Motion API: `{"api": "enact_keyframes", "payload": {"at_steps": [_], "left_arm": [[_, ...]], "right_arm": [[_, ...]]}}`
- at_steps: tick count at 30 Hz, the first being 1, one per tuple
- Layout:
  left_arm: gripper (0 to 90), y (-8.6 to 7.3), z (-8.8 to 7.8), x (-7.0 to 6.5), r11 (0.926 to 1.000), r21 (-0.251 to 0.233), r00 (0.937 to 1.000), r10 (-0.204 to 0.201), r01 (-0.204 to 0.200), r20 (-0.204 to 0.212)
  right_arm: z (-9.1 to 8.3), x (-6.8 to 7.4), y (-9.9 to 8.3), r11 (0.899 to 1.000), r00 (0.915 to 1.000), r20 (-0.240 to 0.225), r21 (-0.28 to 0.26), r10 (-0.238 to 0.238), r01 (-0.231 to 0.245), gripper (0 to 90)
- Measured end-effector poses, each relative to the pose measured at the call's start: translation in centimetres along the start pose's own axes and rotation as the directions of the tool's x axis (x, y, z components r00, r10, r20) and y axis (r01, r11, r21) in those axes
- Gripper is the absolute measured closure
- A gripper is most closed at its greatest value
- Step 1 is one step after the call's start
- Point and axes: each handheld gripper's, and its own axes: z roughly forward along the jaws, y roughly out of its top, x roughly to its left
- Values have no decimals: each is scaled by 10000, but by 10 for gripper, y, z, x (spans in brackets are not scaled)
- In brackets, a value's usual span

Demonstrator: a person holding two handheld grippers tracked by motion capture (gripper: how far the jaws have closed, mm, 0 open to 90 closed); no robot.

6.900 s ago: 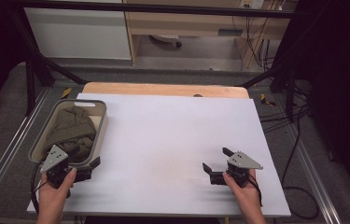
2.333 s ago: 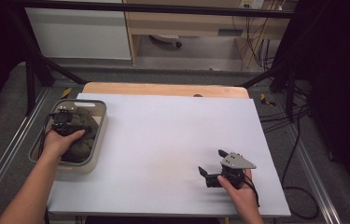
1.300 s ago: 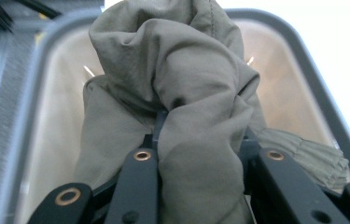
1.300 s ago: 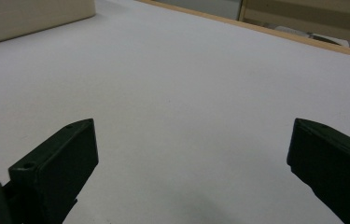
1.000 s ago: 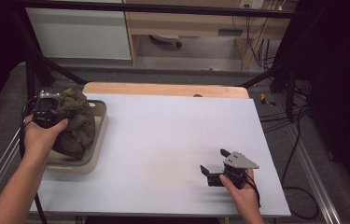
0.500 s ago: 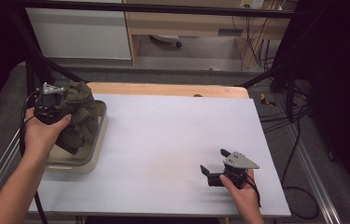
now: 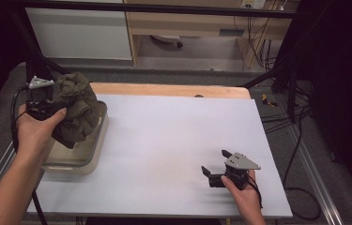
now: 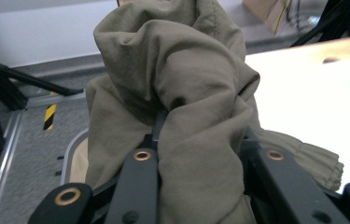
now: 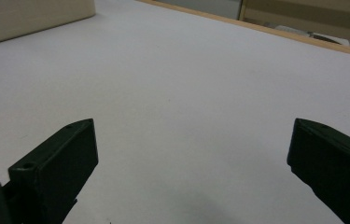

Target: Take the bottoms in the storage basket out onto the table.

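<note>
**Olive garment lifted from tray, left tool**

Since the earlier frames, the left tool had risen at the upper left of the high view, drawing the olive garment up out of the beige tray; the right tool had kept its place at the lower right.

Item 1, left tool: clenched on a bunched fold of the garment. In the left gripper view the cloth wrapped over and between the black jaws, hiding their tips. The high grip probably served to clear the tray's rim.

Item 2, garment: hung against and just right of the tool, above the tray's far end, its lower folds apparently trailing into the tray.

Item 3, right tool: released, jaws wide, empty, resting low on the white tabletop, likely waiting to receive the cloth.
</note>
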Motion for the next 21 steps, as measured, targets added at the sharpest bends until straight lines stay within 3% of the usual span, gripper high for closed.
{"api": "enact_keyframes", "payload": {"at_steps": [1, 7, 21], "left_arm": [[698, 3, -5, 2, 9991, -353, 9994, -245, 253, 227], [698, 9, -16, 7, 9892, -1060, 9908, -902, 1008, 1007], [697, 13, -23, 4, 9826, -1423, 9856, -998, 1191, 1362]], "right_arm": [[0, 0, 0, 10000, 10000, 1, 10, 5, -5, 24], [1, 0, 0, 10000, 10000, -25, 25, -24, 24, 23], [1, 0, -1, 10000, 10000, -32, 43, -15, 15, 23]]}}
